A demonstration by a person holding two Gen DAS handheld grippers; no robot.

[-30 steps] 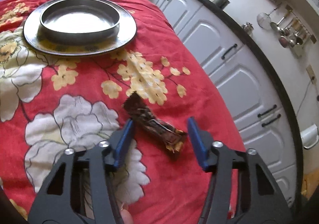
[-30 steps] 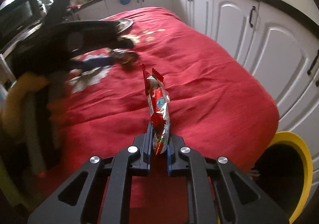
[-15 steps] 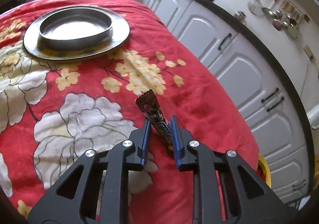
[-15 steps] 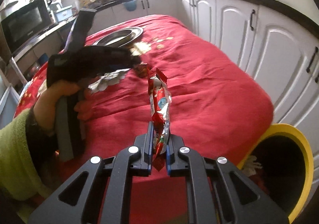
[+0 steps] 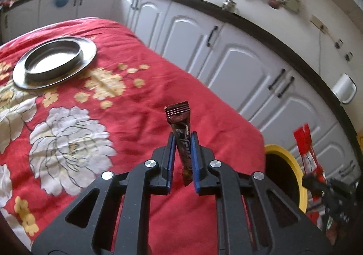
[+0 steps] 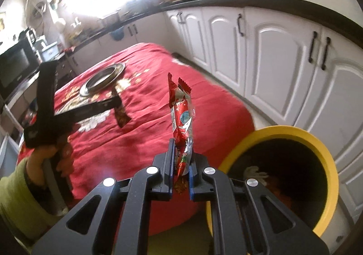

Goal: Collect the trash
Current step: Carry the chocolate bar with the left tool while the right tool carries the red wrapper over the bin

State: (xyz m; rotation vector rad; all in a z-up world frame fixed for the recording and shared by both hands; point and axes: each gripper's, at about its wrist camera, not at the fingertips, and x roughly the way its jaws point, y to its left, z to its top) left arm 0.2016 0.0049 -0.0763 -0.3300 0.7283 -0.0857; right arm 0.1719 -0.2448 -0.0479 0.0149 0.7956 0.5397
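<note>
My left gripper is shut on a dark brown snack bar wrapper, which stands upright between the blue pads above the red flowered tablecloth. My right gripper is shut on a red and silver snack wrapper, also upright. A yellow-rimmed bin sits on the floor just right of the right gripper, with crumpled trash inside. In the left wrist view the same bin lies at the lower right, with the red wrapper held above it. The right wrist view shows the left gripper holding the brown wrapper.
A steel plate with a steel bowl on it stands at the far left of the table. White cabinets under a dark counter run along the right. A hand in a green sleeve holds the left tool.
The left jaws closed on the brown wrapper and lifted it off the cloth, now upright. Both grippers rose and swung right toward the yellow bin, which shows more fully.
</note>
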